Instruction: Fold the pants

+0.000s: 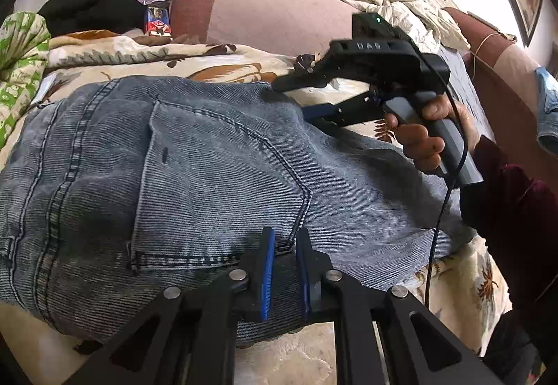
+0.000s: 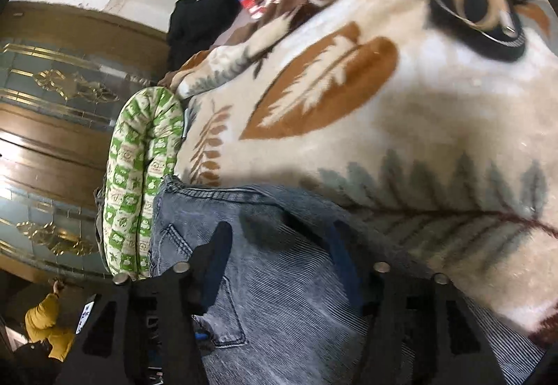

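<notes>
Blue-grey jeans (image 1: 209, 158) lie folded on a leaf-patterned blanket (image 1: 209, 57), back pocket facing up. My left gripper (image 1: 286, 266) is shut on the near edge of the jeans, with denim pinched between its blue pads. A hand holds my right gripper (image 1: 293, 98) at the far right edge of the jeans, its jaws apart. In the right wrist view the right gripper (image 2: 279, 256) stands open just above the jeans (image 2: 279, 308), with only flat denim showing between its fingers (image 2: 216, 256).
A green-patterned cushion (image 2: 139, 182) lies at the left end of the blanket (image 2: 348, 88). A black and tan object (image 2: 488, 15) rests on the blanket's far side. A pink sofa back (image 1: 272, 11), black clothing (image 1: 90, 11) and another denim piece (image 1: 547, 105) surround the spot. A wooden cabinet (image 2: 52, 140) stands beyond.
</notes>
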Demonstrator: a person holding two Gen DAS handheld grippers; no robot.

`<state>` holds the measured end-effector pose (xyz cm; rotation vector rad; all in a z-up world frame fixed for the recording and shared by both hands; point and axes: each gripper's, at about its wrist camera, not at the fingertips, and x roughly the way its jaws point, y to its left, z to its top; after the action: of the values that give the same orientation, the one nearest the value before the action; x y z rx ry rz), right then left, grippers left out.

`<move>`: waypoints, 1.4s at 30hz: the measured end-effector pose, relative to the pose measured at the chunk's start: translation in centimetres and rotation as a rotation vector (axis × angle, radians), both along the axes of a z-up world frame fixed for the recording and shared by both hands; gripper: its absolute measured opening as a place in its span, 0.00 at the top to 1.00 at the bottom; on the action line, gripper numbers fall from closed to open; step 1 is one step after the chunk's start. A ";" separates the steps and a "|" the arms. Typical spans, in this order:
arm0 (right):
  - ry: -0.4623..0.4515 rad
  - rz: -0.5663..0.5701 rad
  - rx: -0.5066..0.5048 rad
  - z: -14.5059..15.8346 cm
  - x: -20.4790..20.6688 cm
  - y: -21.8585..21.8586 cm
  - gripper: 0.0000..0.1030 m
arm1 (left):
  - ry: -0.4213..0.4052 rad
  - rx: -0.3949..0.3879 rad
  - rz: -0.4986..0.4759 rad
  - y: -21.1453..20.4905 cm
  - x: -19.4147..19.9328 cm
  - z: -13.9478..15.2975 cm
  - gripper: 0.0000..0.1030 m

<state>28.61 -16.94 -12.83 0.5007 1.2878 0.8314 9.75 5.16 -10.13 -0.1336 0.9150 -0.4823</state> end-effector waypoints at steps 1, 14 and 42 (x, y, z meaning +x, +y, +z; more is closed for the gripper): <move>-0.007 0.013 0.007 0.2 0.0 0.5 0.41 | 0.003 0.000 0.001 0.0 0.1 -0.1 0.86; -0.216 -0.091 -0.211 3.2 -0.2 3.5 0.96 | 0.008 0.018 0.034 0.4 0.6 -0.6 0.86; -0.122 -0.592 -0.328 3.6 -22.3 -19.3 0.60 | -0.087 0.175 -0.140 -4.6 -1.8 -1.4 0.85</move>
<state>6.32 -36.28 -9.21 0.5187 1.0525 0.1492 7.92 0.60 -11.53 0.1111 0.8801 -0.5312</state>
